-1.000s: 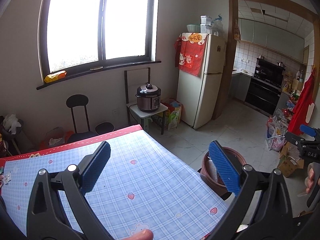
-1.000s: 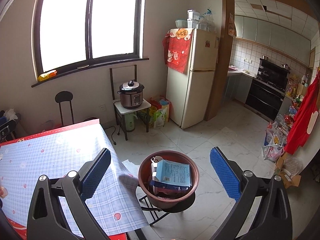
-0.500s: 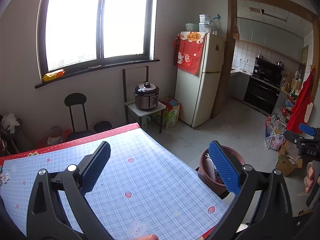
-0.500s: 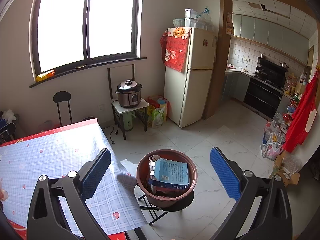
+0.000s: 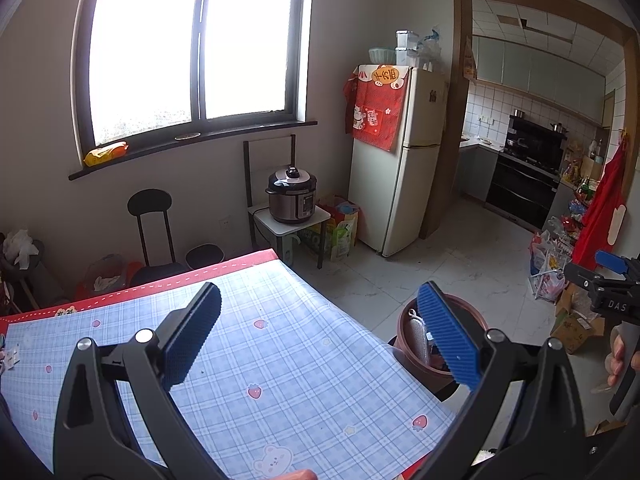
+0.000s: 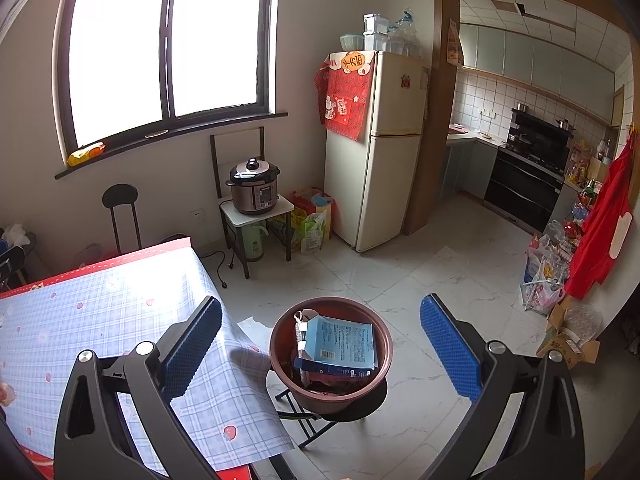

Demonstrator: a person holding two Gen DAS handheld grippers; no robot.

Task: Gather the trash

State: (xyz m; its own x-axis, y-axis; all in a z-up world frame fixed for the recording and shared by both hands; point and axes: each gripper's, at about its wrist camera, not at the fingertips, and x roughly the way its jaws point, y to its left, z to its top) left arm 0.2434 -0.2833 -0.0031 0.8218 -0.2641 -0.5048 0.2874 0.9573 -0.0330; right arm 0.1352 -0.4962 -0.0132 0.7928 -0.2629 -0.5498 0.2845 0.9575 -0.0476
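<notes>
Plaid-cloth surface (image 5: 280, 360) looks bare of trash, brown bin (image 6: 330, 354) just off its edge w/ blue packet (image 6: 340, 344) etc. inside, so both left tool (image 5: 320, 332) & right tool (image 6: 320, 340) hang wide, empty.

Left gripper (image 5: 319, 330) raised slightly above tablecloth (image 5: 280, 364), right gripper (image 6: 320, 344) raised slightly above brown basin (image 6: 280, 344), fingertip gone from left view.

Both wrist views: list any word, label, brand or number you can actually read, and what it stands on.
"DAS": white letters on the black body of the right tongs, cut off at the frame edge.
Blue packet in the brown basin: printed text and a barcode, too small to read.
Red cloth on the fridge: yellow sign with characters, too blurred to read.
Pressure cooker panel: unreadable.
</notes>
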